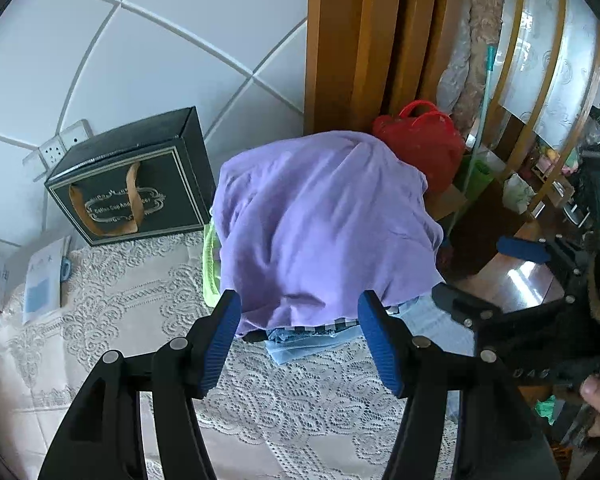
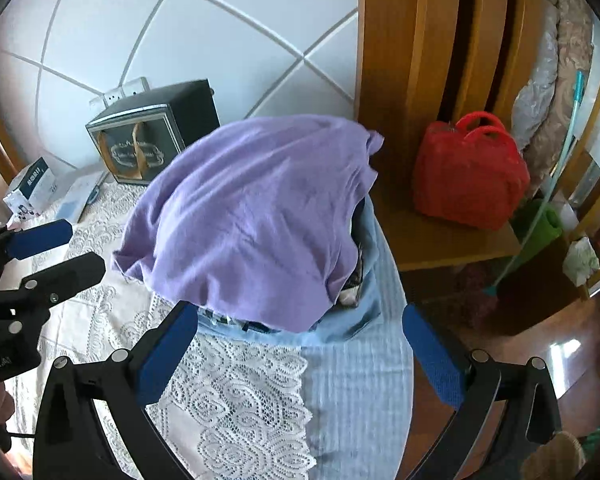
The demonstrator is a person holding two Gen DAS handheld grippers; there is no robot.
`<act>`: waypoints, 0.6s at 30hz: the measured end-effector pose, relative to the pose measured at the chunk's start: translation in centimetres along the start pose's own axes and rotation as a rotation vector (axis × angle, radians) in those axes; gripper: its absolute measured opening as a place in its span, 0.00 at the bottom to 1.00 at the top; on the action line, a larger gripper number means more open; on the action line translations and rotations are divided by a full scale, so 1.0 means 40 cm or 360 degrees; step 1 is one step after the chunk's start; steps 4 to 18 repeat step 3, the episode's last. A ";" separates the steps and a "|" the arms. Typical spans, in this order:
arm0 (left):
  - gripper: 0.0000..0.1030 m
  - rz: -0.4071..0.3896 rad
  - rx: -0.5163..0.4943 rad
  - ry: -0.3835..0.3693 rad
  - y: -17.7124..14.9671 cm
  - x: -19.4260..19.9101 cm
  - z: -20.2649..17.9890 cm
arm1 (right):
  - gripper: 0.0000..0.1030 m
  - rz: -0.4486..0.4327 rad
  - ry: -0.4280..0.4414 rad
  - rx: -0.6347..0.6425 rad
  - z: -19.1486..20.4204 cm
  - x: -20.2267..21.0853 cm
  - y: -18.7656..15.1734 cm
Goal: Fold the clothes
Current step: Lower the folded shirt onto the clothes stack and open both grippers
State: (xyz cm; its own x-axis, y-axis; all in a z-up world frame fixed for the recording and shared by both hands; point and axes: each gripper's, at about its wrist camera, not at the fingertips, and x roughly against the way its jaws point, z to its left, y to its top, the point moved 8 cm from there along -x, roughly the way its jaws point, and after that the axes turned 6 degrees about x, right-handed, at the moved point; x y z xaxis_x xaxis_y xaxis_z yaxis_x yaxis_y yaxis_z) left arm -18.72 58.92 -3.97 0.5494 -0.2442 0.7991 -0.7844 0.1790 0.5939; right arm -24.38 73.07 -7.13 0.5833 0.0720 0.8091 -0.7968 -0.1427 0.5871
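Here 1 purple garment [image 1: 324, 224] tops 1 pile, 2 grippers empty.

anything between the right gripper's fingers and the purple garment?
Nothing solid. In the right wrist view the open right gripper faces the purple garment across lace tablecloth and pale blue cloth.

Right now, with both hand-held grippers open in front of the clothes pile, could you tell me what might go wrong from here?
1. The purple garment drapes loosely over a tall pile; tugging it could topple the stack.
2. The pile sits near the table edge, so pieces might slide off.
3. The lace tablecloth could snag a fingertip.
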 end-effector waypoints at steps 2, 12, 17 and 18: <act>0.60 0.0008 -0.0007 -0.0004 -0.003 -0.011 0.000 | 1.00 0.0013 -0.0026 0.0012 -0.001 -0.010 0.000; 0.60 0.0009 -0.0011 0.0003 -0.004 -0.015 0.000 | 1.00 0.0019 -0.0038 0.0017 -0.002 -0.014 0.000; 0.60 0.0009 -0.0011 0.0003 -0.004 -0.015 0.000 | 1.00 0.0019 -0.0038 0.0017 -0.002 -0.014 0.000; 0.60 0.0009 -0.0011 0.0003 -0.004 -0.015 0.000 | 1.00 0.0019 -0.0038 0.0017 -0.002 -0.014 0.000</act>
